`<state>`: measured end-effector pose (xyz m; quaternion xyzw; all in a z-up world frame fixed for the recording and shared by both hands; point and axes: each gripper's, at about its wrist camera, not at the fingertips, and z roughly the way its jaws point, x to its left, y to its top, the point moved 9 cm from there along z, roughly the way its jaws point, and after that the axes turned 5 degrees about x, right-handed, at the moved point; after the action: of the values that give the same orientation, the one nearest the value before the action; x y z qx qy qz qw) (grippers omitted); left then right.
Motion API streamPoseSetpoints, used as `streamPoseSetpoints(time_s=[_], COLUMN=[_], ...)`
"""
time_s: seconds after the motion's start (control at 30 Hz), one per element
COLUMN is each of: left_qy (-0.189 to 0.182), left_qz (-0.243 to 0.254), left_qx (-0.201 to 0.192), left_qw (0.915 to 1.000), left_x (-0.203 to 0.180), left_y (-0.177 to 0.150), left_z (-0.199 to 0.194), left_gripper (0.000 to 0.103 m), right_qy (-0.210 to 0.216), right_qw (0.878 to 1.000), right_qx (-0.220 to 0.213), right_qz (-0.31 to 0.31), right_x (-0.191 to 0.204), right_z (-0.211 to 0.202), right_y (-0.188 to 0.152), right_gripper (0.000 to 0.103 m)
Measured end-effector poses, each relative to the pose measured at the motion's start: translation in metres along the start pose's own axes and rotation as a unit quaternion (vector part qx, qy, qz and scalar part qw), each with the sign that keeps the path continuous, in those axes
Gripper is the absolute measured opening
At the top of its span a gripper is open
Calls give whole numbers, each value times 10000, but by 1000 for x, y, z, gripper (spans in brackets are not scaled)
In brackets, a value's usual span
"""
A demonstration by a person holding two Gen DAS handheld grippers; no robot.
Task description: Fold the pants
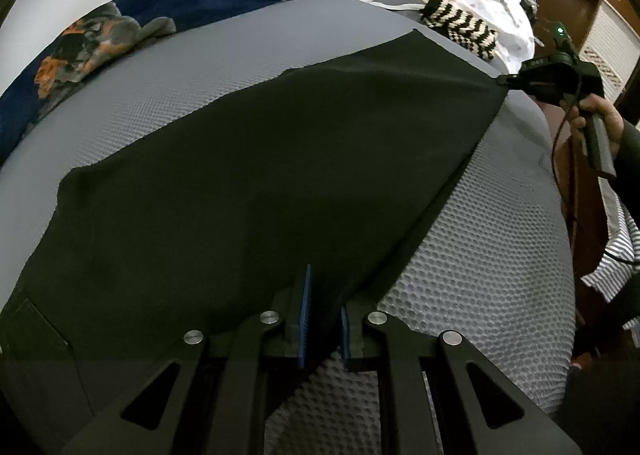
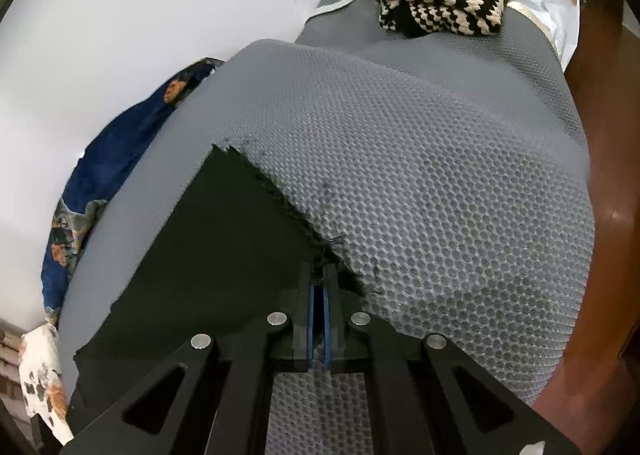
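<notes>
So both grippers tilt downward over the grey bed (image 1: pixel 460 255), left gripper (image 1: pixel 324 307) and right gripper (image 2: pixel 320 287) each clamped on the black pants (image 1: pixel 240 175), stretching them taut.

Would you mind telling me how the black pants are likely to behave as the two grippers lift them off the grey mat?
The black pants will probably sag between the left gripper and right gripper: thin cloth. They look light. The frayed hem may slip or shed threads on the grey mat.
</notes>
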<state>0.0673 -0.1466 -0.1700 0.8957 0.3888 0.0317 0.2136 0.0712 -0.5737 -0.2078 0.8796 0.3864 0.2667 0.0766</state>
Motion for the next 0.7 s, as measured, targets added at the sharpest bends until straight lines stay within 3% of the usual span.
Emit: streamPoseSetpoints(time_s=[0.17,0.3,0.37,0.43,0.57,0.7], left_qy=[37,-150,-287,-379,-551,-319], left_qz=[23,-137,-321,-421,-659,-1313], left_qx=[113,223,223,70,-273,-585], left_qw=[9999,9995,9988,9984,9959,9891], left_x=[1,3,6,11,24,65], left_y=[-2,-1,0,3,10,19], left_z=[5,4,-1,-12,-35,-49], left_gripper=[14,22,47,53,54,57], right_qy=[-133,-253,-296,-183,171,480], right_qw=[9998,9994,9994,9993,9977,9941], right_qx=[109,186,48,-38,48,350], right_qz=[-38,-139,-183,-321,-649,-910], right_x=[-1,4,7,16,44,76], right_z=[9,4,-3,-8,0,27], right_y=[-4,3,15,30,61,88], right_gripper=[5,26,27,27,27,27])
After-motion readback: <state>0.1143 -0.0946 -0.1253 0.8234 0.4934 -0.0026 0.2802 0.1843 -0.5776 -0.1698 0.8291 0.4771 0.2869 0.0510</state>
